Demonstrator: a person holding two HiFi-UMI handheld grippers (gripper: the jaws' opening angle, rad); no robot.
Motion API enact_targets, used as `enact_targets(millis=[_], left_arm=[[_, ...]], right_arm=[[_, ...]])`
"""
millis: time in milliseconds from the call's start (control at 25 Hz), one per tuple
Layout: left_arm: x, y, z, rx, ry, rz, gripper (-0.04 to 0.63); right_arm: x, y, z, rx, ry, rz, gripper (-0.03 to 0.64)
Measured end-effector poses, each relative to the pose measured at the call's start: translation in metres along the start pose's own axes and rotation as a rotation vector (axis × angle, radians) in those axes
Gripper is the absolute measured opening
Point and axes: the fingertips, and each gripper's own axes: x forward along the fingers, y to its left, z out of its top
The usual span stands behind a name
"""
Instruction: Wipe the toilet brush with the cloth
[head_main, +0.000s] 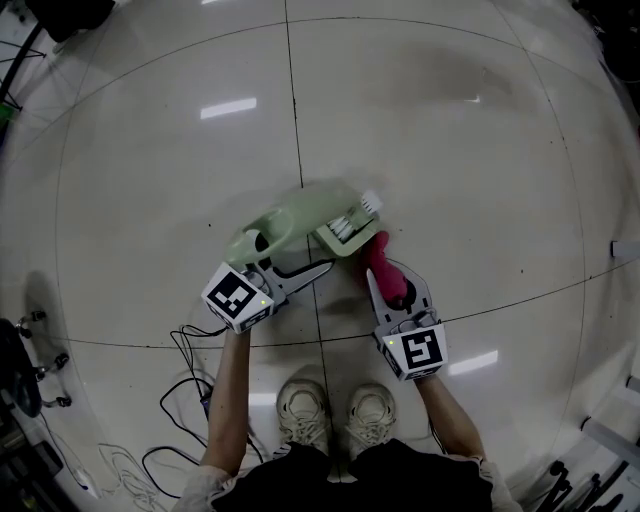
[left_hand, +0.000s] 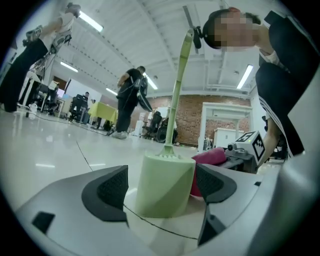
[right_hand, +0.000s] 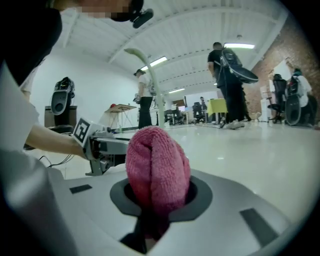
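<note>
Left gripper view: left gripper (left_hand: 162, 187) jaws apart around brush holder (left_hand: 164, 172); right gripper (right_hand: 159, 196) jaws pinch cloth (right_hand: 157, 160).

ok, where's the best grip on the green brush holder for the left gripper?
The holder, low on its walls, coming in level from the side: the walls stand upright and sit between the open left gripper's jaws. The brush handle rising from its top likely blocks a grasp from above.
</note>
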Motion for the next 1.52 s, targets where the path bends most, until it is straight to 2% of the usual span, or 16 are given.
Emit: enact_targets(millis=[120, 240, 360, 520, 640, 880, 1000, 1160, 1240, 1440, 1520], left_arm=[[0.003, 0.0, -0.002, -0.02, 0.005, -0.054, 0.405], [0.01, -0.002, -0.005, -0.039, 0.024, -0.094, 0.405], [0.014, -0.005, -0.008, -0.023, 0.042, -0.112, 0.405], [0.012, -0.011, -0.012, -0.023, 0.058, -0.129, 0.405], [0.006, -0.018, -0.013, -0.031, 0.059, -0.135, 0.405], [-0.001, -0.054, -0.016, -0.074, 0.036, -0.18, 0.405], [0.0, -0.062, -0.016, -0.082, 0.037, -0.191, 0.405], [-0.006, -0.04, -0.001, -0.042, -0.005, -0.139, 0.405], [-0.005, -0.024, 0.007, -0.021, -0.015, -0.139, 0.405], [0.004, -0.005, 0.028, -0.012, -0.043, -0.216, 0.405], [0.011, -0.009, 0.026, -0.001, -0.008, -0.266, 0.405]], right_arm=[[0.002, -0.021, 0.0, 0.011, 0.021, -0.044, 0.069], [0.011, -0.016, 0.0, -0.004, 0.038, -0.001, 0.069], [0.02, 0.002, 0.003, -0.031, 0.043, 0.063, 0.069], [0.028, 0.006, 0.004, -0.05, 0.042, 0.074, 0.069], [0.031, -0.005, 0.006, -0.06, 0.043, 0.043, 0.069], [0.045, -0.056, 0.012, -0.083, 0.058, -0.075, 0.069], [0.04, -0.063, 0.014, -0.074, 0.055, -0.106, 0.069], [0.02, -0.055, 0.008, -0.03, 0.055, -0.121, 0.069], [0.011, -0.043, 0.004, -0.011, 0.059, -0.107, 0.069], [0.009, -0.002, -0.005, -0.023, 0.084, -0.01, 0.069], [0.012, -0.002, -0.004, -0.028, 0.096, -0.006, 0.069]])
